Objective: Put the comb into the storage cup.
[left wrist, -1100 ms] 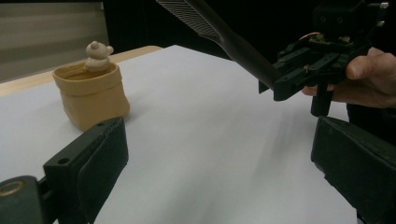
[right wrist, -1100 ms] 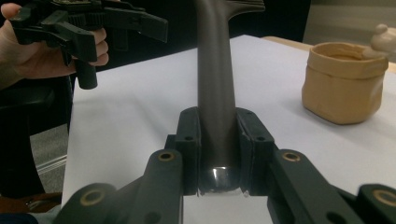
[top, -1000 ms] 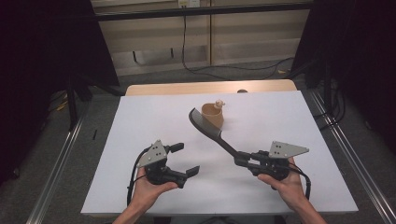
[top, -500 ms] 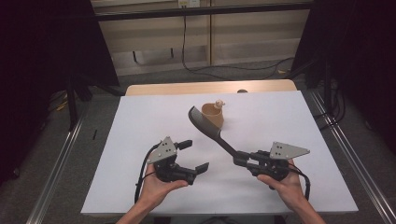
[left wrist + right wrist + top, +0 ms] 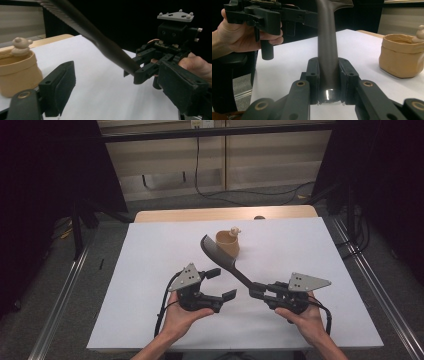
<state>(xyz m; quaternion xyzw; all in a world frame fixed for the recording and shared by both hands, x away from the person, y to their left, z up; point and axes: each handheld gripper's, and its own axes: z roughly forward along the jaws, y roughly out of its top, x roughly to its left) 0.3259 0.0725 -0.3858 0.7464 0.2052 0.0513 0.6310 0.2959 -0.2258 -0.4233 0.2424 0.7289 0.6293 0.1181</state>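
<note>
Comb held up over the near half of the bench

Right gripper is clamped on the black comb handle, teeth end slanting toward the tan pot. Left gripper has just been closing, jaws apart, nothing between them.

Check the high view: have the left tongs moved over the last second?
Yes. The left tongs have moved rightward, toward the comb held in the shut right tongs, judged against the beige pot. Their jaws have just been closing, with nothing between them.
</note>
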